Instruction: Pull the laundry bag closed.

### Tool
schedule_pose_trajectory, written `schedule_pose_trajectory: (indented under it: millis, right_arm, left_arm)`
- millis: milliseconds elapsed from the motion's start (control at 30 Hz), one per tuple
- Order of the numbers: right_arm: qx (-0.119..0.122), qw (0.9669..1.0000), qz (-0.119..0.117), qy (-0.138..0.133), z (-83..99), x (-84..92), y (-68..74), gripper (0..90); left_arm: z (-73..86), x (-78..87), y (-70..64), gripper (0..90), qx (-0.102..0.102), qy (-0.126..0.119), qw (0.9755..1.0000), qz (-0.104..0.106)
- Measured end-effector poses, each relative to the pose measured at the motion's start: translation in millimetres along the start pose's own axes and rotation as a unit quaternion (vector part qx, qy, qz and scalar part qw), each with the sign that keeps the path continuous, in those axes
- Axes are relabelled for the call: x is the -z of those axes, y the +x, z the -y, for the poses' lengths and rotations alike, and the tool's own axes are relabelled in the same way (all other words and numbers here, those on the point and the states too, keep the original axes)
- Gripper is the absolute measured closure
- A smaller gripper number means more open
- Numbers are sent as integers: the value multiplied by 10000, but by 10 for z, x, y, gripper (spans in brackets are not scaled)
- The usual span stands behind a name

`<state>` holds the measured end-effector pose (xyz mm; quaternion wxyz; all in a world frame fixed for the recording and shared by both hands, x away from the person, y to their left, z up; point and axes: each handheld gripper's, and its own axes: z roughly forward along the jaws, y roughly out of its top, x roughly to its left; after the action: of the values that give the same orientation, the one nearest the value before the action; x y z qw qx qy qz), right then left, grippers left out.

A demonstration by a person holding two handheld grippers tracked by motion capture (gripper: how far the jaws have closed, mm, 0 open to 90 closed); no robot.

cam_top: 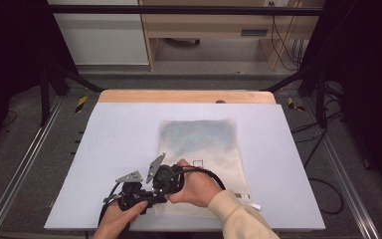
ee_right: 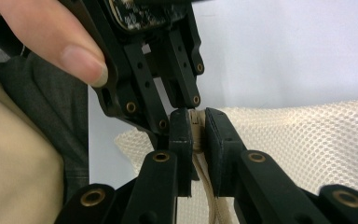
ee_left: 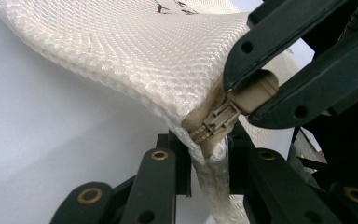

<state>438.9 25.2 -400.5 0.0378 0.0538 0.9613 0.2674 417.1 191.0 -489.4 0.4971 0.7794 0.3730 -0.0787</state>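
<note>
Gripping mesh bag edge — left tongs | zipper pull — right tongs

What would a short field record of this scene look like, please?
surface: white table
item: mesh bag, mostly flat, near corner lifted
left claw: shut on the mesh bag's edge beside the zipper slider
right claw: shut on the zipper pull
hands: close together at the bag's near left corner
</note>
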Motion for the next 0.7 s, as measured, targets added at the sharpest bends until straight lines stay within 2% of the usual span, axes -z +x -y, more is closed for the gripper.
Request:
schedule_pose_trajectory:
  millis: [700]
  right_arm:
    - [55,10000,55,33,47,-24,6,820]
  left_arm:
    - [2,19,-5,832,-46,50,9999,-79]
